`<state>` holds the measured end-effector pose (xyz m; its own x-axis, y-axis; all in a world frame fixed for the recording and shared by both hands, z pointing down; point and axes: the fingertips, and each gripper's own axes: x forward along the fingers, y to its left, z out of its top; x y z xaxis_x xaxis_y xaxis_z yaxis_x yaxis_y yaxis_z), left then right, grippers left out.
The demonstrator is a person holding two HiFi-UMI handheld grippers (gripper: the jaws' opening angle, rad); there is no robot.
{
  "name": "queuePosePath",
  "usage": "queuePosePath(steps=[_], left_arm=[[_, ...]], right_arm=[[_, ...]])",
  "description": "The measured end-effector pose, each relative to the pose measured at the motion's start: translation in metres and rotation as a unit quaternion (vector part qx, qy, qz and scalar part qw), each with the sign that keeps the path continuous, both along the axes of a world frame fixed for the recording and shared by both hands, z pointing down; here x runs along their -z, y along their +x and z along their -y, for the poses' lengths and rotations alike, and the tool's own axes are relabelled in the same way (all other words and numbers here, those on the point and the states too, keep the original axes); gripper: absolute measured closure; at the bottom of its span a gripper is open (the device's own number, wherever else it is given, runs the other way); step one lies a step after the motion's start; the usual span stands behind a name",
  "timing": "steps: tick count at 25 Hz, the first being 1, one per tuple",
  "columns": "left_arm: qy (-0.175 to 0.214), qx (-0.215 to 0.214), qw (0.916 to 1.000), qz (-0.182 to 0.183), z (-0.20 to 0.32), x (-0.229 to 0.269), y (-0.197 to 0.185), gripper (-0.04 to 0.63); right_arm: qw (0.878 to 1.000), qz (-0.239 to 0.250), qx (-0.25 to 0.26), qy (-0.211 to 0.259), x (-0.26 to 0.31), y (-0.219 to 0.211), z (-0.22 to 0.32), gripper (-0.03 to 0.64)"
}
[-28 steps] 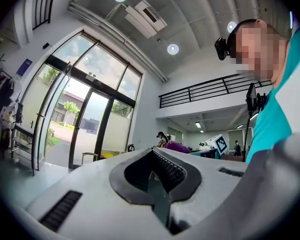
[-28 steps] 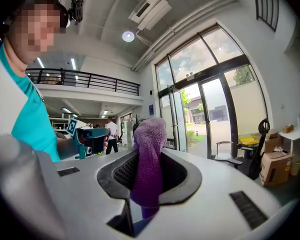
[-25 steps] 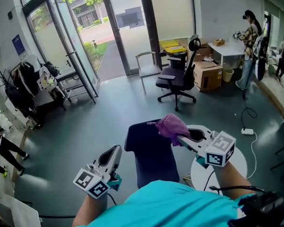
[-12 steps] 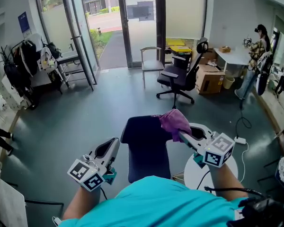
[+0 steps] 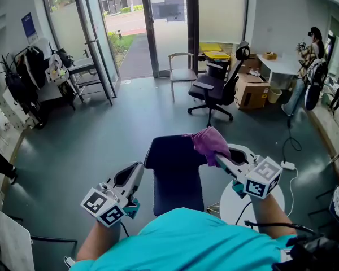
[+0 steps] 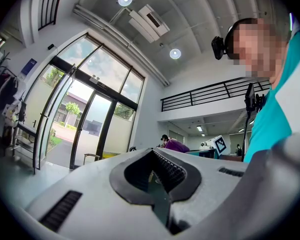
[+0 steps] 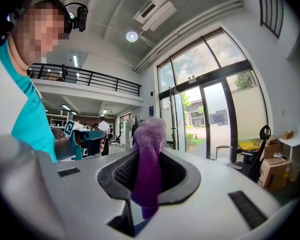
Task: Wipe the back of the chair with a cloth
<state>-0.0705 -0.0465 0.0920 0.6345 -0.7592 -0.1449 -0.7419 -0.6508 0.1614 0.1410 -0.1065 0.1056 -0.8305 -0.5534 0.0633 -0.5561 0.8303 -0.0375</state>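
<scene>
The purple cloth (image 5: 211,143) is held bunched at the top right corner of the chair back (image 5: 175,176). Whether it touches the upper edge cannot be settled. It is judged soft, light and limp, so it is best pinched by a gathered fold, with a loose lobe left free to be dragged over the dark upholstery. The right gripper (image 5: 219,159) is seen with its jaws closed on such a fold. The left gripper (image 5: 133,173) is held just left of the chair back, apart from it, its jaws brought together with nothing between them. A round white counter (image 5: 283,199) is partly seen right of the chair back.
</scene>
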Motion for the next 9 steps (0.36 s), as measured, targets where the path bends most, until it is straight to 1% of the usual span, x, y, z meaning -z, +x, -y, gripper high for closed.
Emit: queuePosePath(steps=[4, 9], left_arm=[[0.000, -0.002, 1.0000, 0.001, -0.0026, -0.0008, -0.0028, 0.592], [0.001, -0.003, 1.0000, 0.004, 0.0030, -0.0039, 0.0043, 0.592]], right_arm=[[1.000, 0.001, -0.001, 0.003, 0.0004, -0.0029, -0.0029, 0.541], [1.000, 0.001, 0.000, 0.009, -0.0009, 0.0020, 0.0024, 0.541]])
